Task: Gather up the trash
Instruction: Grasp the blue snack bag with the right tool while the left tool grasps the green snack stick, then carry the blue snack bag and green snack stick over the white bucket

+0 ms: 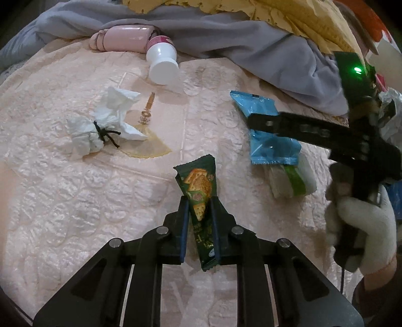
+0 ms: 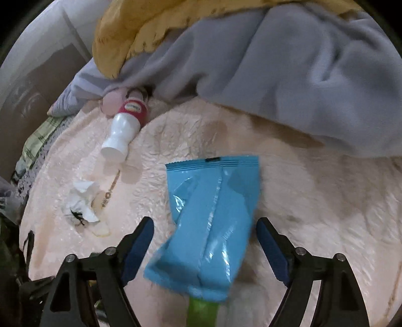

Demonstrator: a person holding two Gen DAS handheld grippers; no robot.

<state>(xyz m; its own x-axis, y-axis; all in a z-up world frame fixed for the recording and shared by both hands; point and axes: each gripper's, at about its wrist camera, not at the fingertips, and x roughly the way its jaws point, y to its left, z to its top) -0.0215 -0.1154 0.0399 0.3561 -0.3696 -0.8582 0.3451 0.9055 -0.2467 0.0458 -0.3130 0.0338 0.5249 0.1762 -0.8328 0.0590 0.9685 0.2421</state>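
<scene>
My left gripper (image 1: 198,201) is clamped on the green cracker wrapper with a biscuit picture (image 1: 198,198); the blue pads press its sides and the wrapper stands up from between them, over the near part of the pale pink quilted bed cover (image 1: 75,196). My right gripper (image 2: 204,226) has its jaws standing wide, with the shiny blue foil wrapper (image 2: 213,216) lying between them and neither pad touching it; a clear packet with a green band (image 1: 291,181) sticks out from under that wrapper's near end. In the left view the right gripper's black finger crosses over the blue wrapper, held by a hand in a white glove (image 1: 361,226) at the right edge.

Toward the left side of the cover lies a crumpled white tissue knotted with a black tie (image 1: 100,125), touching a small tan fan-shaped piece with a gold handle (image 1: 145,140). Near the far edge, a white plastic bottle with a pink label (image 1: 162,60) lies on its side beside a pink roll-shaped object (image 1: 120,39), which is partly tucked under the rumpled grey blanket (image 1: 251,45).

That blanket and a yellow cloth (image 1: 276,12) heaped on it close off the far edge. The widest bare stretch is the near-left of the cover; a band between the tissue and the blue wrapper is also clear. What lies past the cover's left edge in the right view, perhaps a checked fabric, is too dim to name
</scene>
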